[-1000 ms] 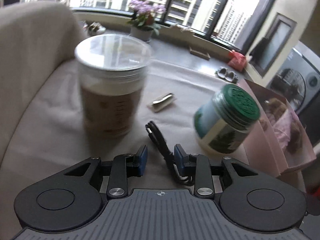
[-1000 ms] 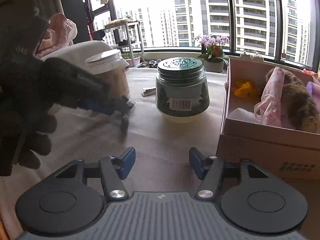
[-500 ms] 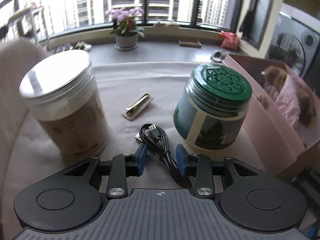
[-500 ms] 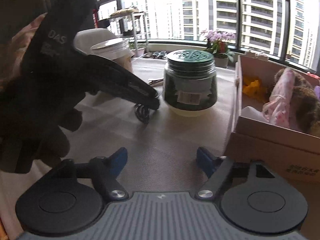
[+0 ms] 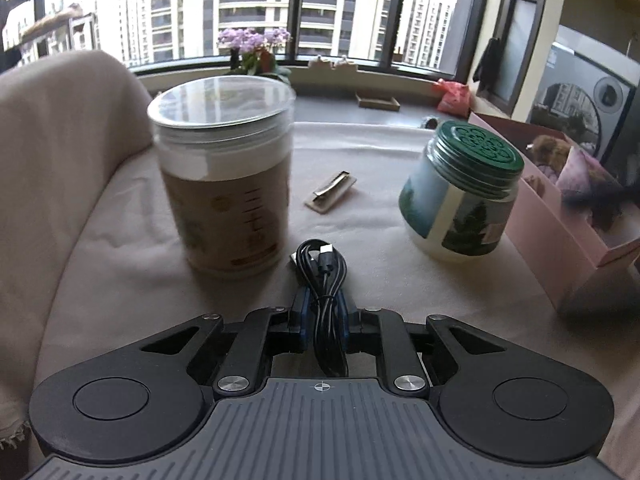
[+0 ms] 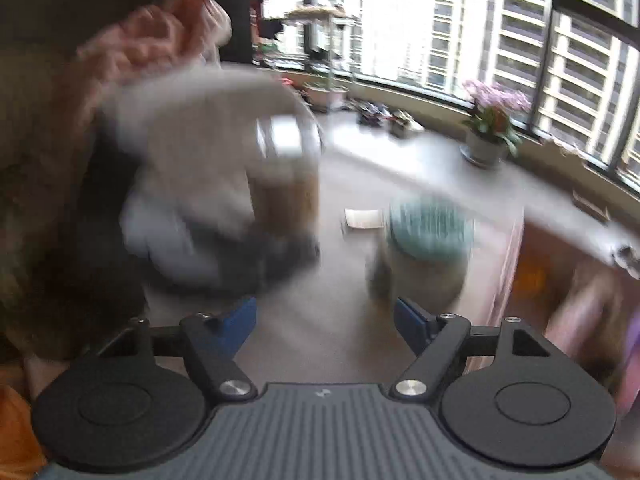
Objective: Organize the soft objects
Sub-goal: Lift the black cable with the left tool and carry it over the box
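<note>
- A pink cardboard box [image 5: 560,240] sits at the right edge of the cloth-covered desk [image 5: 380,152]; it is open on top and holds a brown furry plush [image 5: 554,148] and a pink fabric piece [image 5: 580,172], with something dark beside them that is too blurred to name.
- A tall clear tub [image 5: 224,176] with a transparent lid stands left of centre, filled with something brownish behind a tan label; the marks on that label are too soft to read.
- A squat jar with a green embossed lid [image 5: 464,192] stands to the right, well apart from the tub and near the pink box; its label shows a tree picture, and no writing on it can be read.
- Between the two containers, farther back, a small metal hair clip on a card [image 5: 332,192] lies flat on the cloth.
- The coiled black cable [image 5: 322,268] lies on the desk just in front of the tub, its near end running back between the blue pads [image 5: 301,312] of the left tool [image 5: 323,312].
- The left tool's jaws are closing, and the pads now press the cable on both sides; half a second ago they stood apart with the cable loose between them.
- The right tool [image 6: 325,318] has its jaws wide with only bare cloth between them, and they are closing a little.
- The right wrist view is heavily smeared now, whereas earlier it was sharp; the tub and green-lidded jar show only as streaks, and the box looks lower and farther off than before.
- A potted plant with purple flowers [image 5: 256,52] stands on the window sill behind.
</note>
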Tool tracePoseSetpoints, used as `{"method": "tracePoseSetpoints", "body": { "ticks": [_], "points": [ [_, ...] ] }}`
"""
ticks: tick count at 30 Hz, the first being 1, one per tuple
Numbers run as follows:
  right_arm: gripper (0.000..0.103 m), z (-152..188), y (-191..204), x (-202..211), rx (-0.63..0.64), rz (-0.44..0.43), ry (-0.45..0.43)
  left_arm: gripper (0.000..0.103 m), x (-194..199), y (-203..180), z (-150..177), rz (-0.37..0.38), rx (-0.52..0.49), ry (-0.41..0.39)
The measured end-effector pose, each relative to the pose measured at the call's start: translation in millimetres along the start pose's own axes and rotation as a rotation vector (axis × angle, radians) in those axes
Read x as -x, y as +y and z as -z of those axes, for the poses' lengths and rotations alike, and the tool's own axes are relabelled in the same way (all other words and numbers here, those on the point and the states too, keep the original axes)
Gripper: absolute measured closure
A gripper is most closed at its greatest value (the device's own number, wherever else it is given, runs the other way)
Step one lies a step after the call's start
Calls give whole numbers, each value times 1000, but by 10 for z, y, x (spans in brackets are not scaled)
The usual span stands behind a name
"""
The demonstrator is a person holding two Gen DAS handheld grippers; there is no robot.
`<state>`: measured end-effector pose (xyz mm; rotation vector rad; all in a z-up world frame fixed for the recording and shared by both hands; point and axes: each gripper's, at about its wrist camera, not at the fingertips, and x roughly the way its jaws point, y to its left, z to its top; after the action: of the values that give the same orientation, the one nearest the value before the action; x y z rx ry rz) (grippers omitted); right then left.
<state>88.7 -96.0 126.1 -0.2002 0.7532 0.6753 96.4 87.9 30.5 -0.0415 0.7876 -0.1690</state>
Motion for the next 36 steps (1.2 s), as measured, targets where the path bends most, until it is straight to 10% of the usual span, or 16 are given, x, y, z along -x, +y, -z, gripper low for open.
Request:
{"method": "tracePoseSetpoints", "body": {
  "ticks": [7,16,27,36],
  "points": [
    [34,-1097,-353,-889,15,-23,361,85,-9,171,-41,84,51,21],
    [44,-1209,-233,-2152,226,24,686,86,19,271,62,141,87,-14],
    [54,-1152,-398,-2361,171,-11,716,86,6,347,58,170,130,-27],
    [56,-1218,-487,-1433,119,51,542,87,188,177,-133,124,78,-71]
  ]
}}
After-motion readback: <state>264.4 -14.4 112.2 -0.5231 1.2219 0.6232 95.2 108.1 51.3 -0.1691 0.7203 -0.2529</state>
